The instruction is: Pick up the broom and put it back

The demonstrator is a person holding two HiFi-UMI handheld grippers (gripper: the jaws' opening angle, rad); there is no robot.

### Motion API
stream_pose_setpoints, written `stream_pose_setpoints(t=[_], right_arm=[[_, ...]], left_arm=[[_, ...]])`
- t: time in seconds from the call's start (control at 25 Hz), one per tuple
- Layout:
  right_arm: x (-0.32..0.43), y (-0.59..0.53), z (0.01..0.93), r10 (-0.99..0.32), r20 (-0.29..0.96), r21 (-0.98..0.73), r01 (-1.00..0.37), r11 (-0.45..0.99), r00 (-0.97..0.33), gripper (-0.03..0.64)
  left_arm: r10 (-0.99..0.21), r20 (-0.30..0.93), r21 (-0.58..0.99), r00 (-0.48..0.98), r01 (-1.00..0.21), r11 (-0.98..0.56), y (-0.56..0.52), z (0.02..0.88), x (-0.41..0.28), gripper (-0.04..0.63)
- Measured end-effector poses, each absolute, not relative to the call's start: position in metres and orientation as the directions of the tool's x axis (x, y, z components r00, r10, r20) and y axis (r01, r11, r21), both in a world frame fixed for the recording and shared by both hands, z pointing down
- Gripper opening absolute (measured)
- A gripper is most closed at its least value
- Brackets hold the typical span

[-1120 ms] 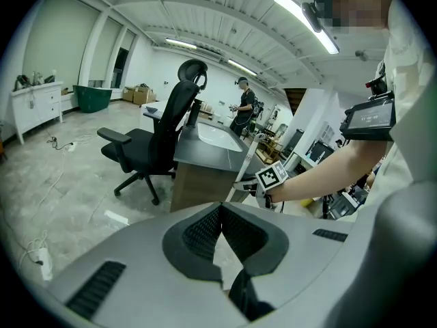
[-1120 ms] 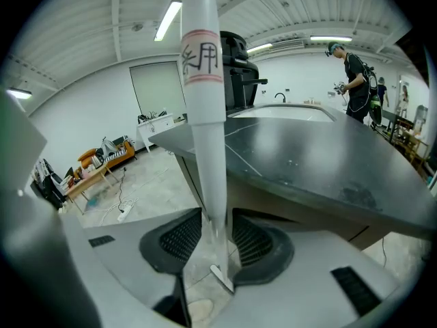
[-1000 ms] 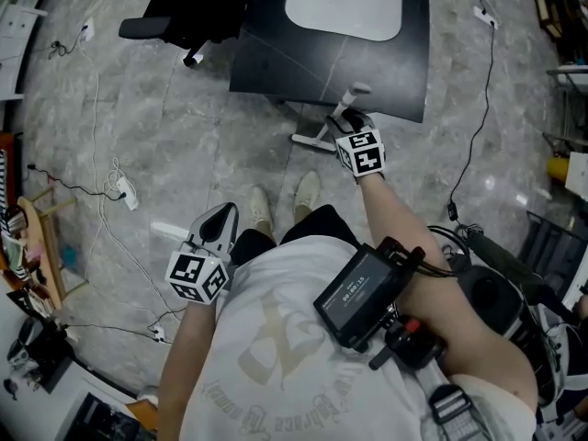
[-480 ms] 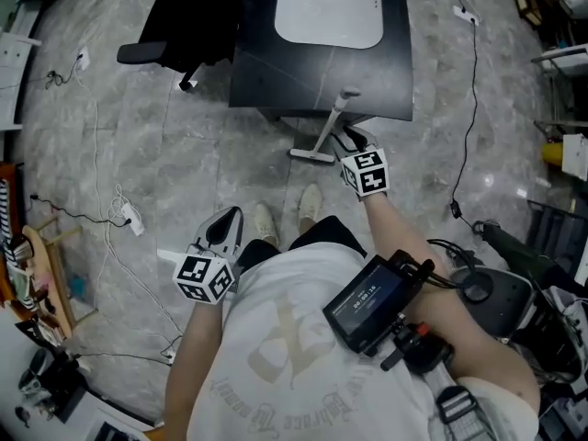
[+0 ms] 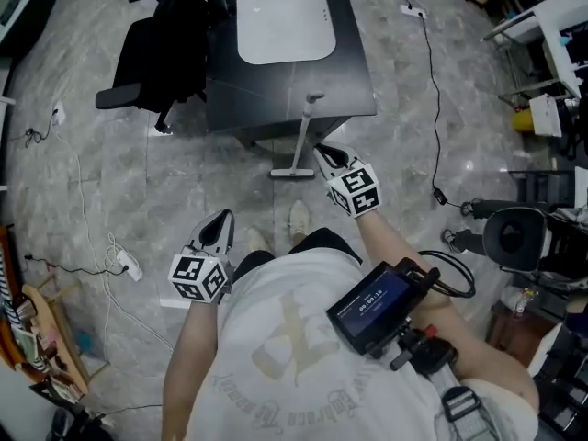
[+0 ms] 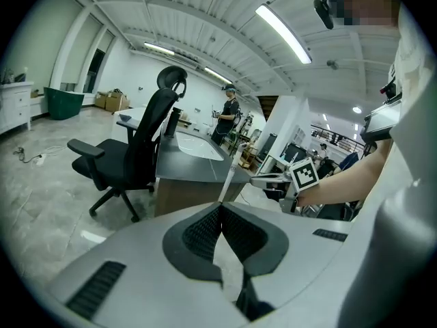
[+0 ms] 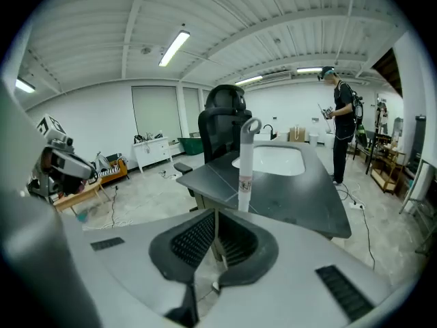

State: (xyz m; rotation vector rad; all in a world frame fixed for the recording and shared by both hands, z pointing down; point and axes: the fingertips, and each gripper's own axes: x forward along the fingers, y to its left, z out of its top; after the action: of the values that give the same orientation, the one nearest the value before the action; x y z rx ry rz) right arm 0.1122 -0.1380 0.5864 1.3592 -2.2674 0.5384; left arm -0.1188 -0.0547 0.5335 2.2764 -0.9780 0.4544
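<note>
My right gripper [image 5: 326,157] has withdrawn to four o'clock of the broom [image 5: 304,136], fingers just closing on nothing; the broom appears returned, leaning unaided against the surface [image 5: 354,72], and my left gripper [image 5: 219,230] fingers are closed empty.

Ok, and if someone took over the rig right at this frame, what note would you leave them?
Left gripper: shut and empty, held low beside the person, away from the broom.
Right gripper: its jaws have just closed with nothing between them. The broom's handle stands just beyond its tips.
Broom: upright with its head on the floor and the top of its handle at the edge of the dark desk, apparently leaning on it.
Done: the broom looks put back and released.
Left: probably nothing but drawing the right gripper clear without knocking the handle.
</note>
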Motion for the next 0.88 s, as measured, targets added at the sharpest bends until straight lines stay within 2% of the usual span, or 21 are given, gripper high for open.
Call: stream_pose_setpoints(t=[0.4,0.88], right_arm=[[0.074,-0.090,0.504,-0.739,0.415,-0.184,-0.845,0.503,-0.530,0.017],[0.058,-0.029,0.477,-0.803,0.349,-0.238,-0.874,0.423,-0.483,0.017]], left_arm=[[-0.471,0.460,0.397,0.753,-0.649,-0.649,-0.064,0.519,-0.110,0.011],[-0.391,0.447,0.413,0.805,-0.573,-0.708,-0.043,0.522,-0.117,0.011]])
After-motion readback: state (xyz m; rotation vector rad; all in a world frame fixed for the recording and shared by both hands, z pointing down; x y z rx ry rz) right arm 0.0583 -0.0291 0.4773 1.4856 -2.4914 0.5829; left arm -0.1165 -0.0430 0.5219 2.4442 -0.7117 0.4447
